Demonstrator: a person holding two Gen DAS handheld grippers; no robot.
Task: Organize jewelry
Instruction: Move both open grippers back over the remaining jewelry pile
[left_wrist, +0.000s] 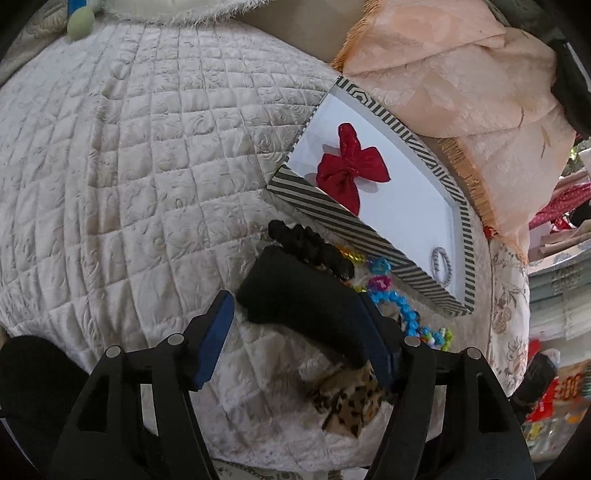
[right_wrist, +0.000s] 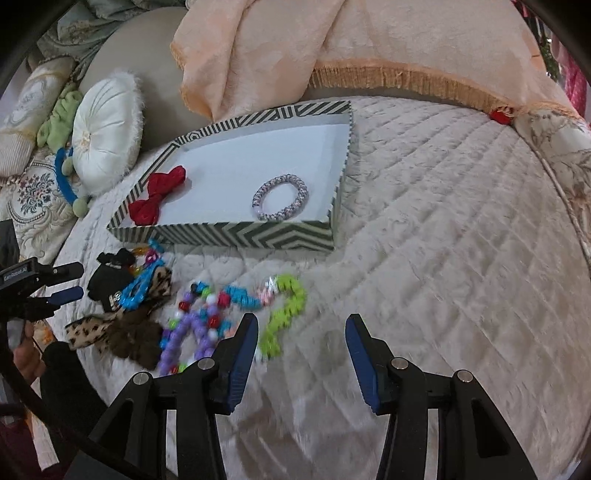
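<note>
A striped box (right_wrist: 258, 236) (left_wrist: 332, 218) lies open on the quilted bed, holding a red bow (right_wrist: 157, 197) (left_wrist: 349, 166) and a beaded bracelet (right_wrist: 280, 197) (left_wrist: 441, 264). In front of it lies a pile: black bow (left_wrist: 306, 291) (right_wrist: 107, 284), leopard bow (left_wrist: 351, 398) (right_wrist: 88, 330), blue beads (left_wrist: 399, 302), purple beads (right_wrist: 188, 332), green beads (right_wrist: 286, 310). My left gripper (left_wrist: 295, 339) is open, with the black bow against its right finger. My right gripper (right_wrist: 301, 354) is open and empty, just right of the beads.
A peach fringed blanket (right_wrist: 332, 48) lies behind the box. A white round cushion (right_wrist: 105, 133) and a blue headband (right_wrist: 64, 177) sit at the far left. The bed edge curves at the right (right_wrist: 565, 206).
</note>
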